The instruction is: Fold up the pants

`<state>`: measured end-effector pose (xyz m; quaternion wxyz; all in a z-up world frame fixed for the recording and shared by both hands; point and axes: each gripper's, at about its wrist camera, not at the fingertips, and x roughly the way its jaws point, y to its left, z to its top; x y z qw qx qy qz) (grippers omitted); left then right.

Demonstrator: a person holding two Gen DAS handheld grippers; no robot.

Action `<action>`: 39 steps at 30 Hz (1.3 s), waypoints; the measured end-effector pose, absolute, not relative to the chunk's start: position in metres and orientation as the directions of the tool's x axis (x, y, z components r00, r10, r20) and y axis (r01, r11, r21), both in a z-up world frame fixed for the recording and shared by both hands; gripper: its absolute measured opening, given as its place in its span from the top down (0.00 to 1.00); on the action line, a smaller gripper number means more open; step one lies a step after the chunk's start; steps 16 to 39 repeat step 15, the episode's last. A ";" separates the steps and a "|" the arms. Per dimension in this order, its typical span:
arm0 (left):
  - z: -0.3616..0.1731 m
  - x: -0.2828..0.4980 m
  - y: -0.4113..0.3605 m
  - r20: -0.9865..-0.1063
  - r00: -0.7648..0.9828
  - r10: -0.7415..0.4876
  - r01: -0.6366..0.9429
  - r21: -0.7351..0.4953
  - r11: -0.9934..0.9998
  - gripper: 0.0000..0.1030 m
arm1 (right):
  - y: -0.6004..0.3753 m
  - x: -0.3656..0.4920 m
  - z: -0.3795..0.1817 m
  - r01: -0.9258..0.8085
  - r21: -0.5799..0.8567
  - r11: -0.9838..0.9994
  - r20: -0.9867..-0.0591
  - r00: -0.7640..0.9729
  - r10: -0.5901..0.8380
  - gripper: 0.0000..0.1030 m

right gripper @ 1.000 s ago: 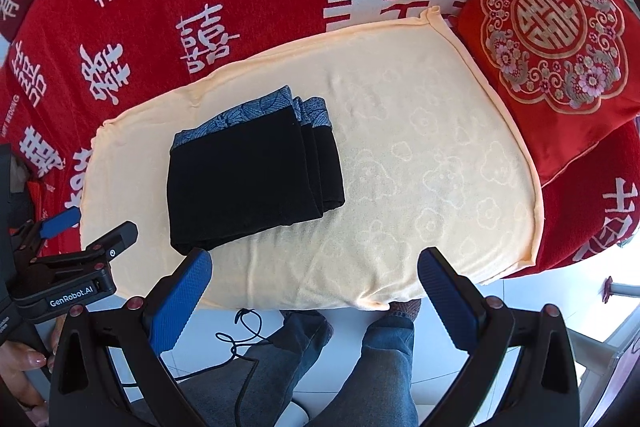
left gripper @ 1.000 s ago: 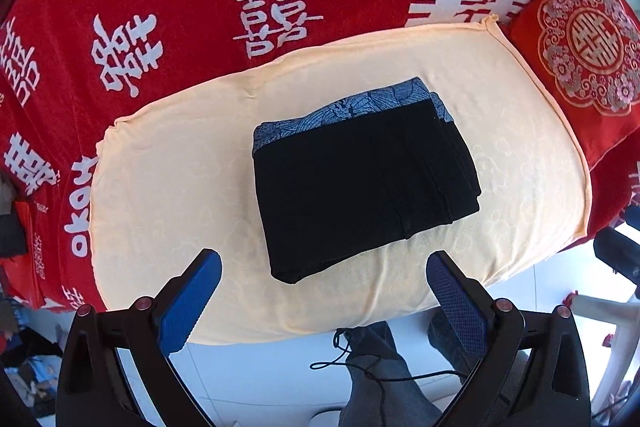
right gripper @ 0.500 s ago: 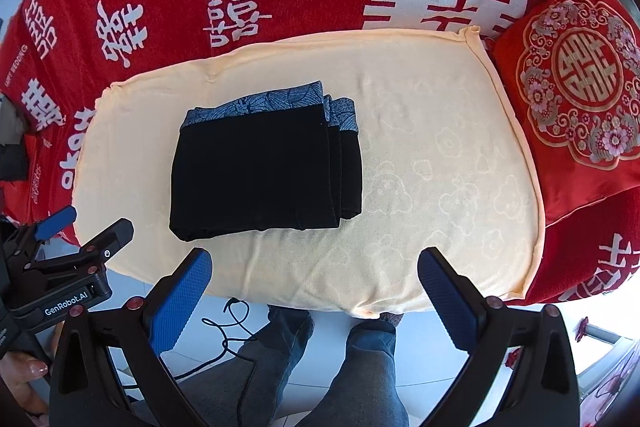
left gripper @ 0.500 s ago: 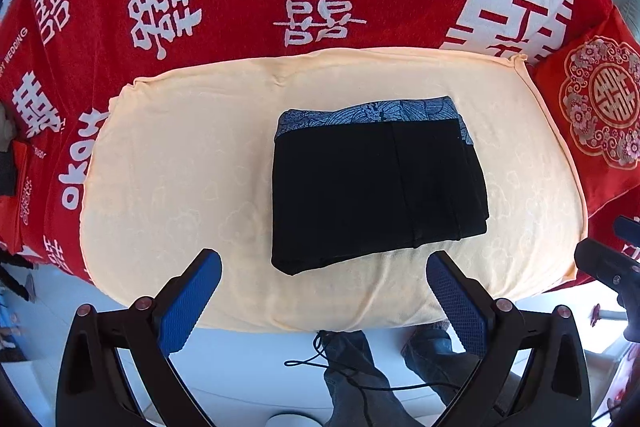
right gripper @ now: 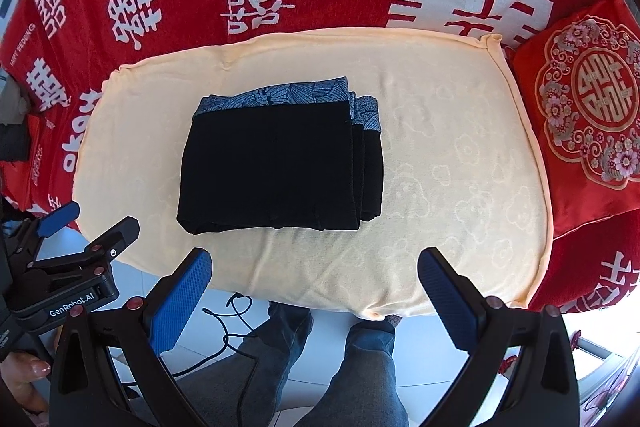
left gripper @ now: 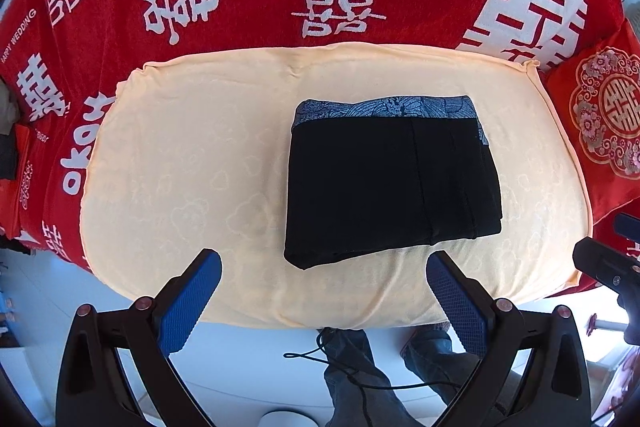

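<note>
Pants [left gripper: 390, 179] lie folded mid-towel [left gripper: 192, 155], both grippers [left gripper: 324, 291] [right gripper: 316, 287] held off at the near edge with jaws apart and empty; any nudge could spill the staggered right-hand layers.

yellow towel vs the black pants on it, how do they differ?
The yellow towel is spread out in a single layer; the black pants are folded into a compact stacked rectangle. The towel is pale with a faint embossed pattern; the pants are plain black with a blue-grey patterned waistband. The towel covers far more area, and the pants sit on its left-centre in the right wrist view. Both lie flat, untouched by either tool.
</note>
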<state>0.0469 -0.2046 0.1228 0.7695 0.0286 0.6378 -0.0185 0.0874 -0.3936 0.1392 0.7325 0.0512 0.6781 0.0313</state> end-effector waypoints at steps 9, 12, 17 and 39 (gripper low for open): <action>0.119 0.045 -0.201 -0.984 0.180 -0.012 0.059 -0.002 0.998 0.00 | -0.384 0.085 0.137 0.015 0.120 0.993 -0.990 0.070 0.119 0.00; 0.119 0.044 -0.198 -0.983 0.181 -0.029 0.049 -0.021 0.999 0.00 | -0.383 0.085 0.136 0.015 0.123 0.992 -0.990 0.069 0.122 0.00; 0.121 0.043 -0.198 -0.981 0.189 -0.042 0.058 -0.032 0.998 0.00 | -0.382 0.085 0.136 0.018 0.123 0.992 -0.990 0.069 0.122 0.00; 0.121 0.043 -0.198 -0.981 0.189 -0.042 0.058 -0.032 0.998 0.00 | -0.382 0.085 0.136 0.018 0.123 0.992 -0.990 0.069 0.122 0.00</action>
